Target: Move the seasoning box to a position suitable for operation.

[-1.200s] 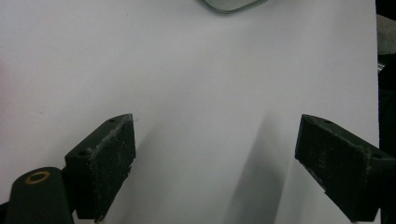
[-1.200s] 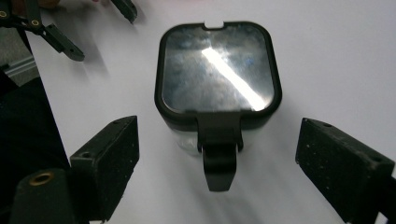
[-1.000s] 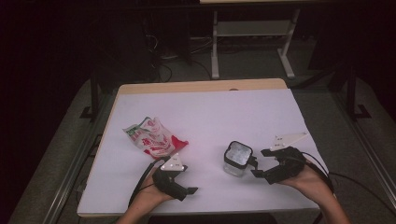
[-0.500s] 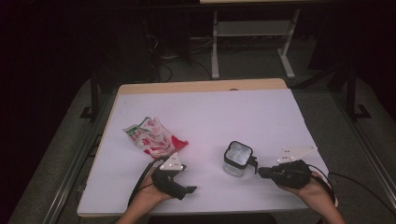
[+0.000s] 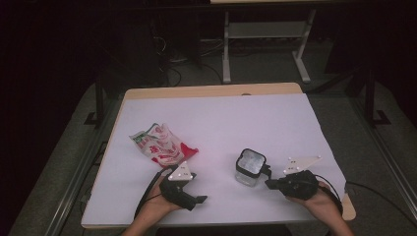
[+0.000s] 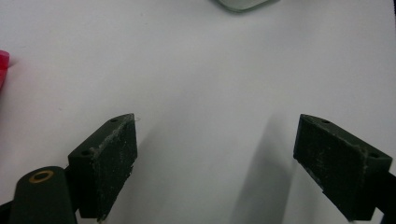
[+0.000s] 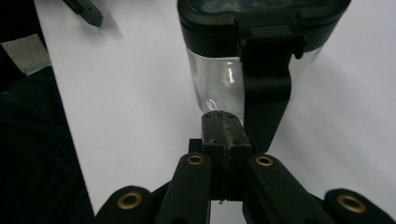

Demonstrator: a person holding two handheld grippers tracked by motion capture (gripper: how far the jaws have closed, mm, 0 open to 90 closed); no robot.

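Note:
A clear square container (image 5: 251, 167) with a black lid stands on the white table (image 5: 221, 118), near the front right. Its black latch flap (image 7: 266, 93) hangs down its side. My right gripper (image 5: 269, 183) points at the container from the right, and its jaws (image 7: 222, 126) are pressed together, shut and empty, just beside the flap. My left gripper (image 5: 199, 200) rests near the front edge, left of the container, open over bare table (image 6: 215, 154). A red and white snack bag (image 5: 162, 145) lies behind it.
The table's wooden rim (image 5: 211, 91) runs along the back. A metal frame (image 5: 265, 34) stands on the dark floor beyond. The container's base (image 6: 243, 4) and a red corner of the bag (image 6: 3, 63) edge the left gripper view.
My right gripper has drawn slightly back toward the front edge and lowered, still pointing at the container's latch side. The left gripper, the bag and the container have stayed put.

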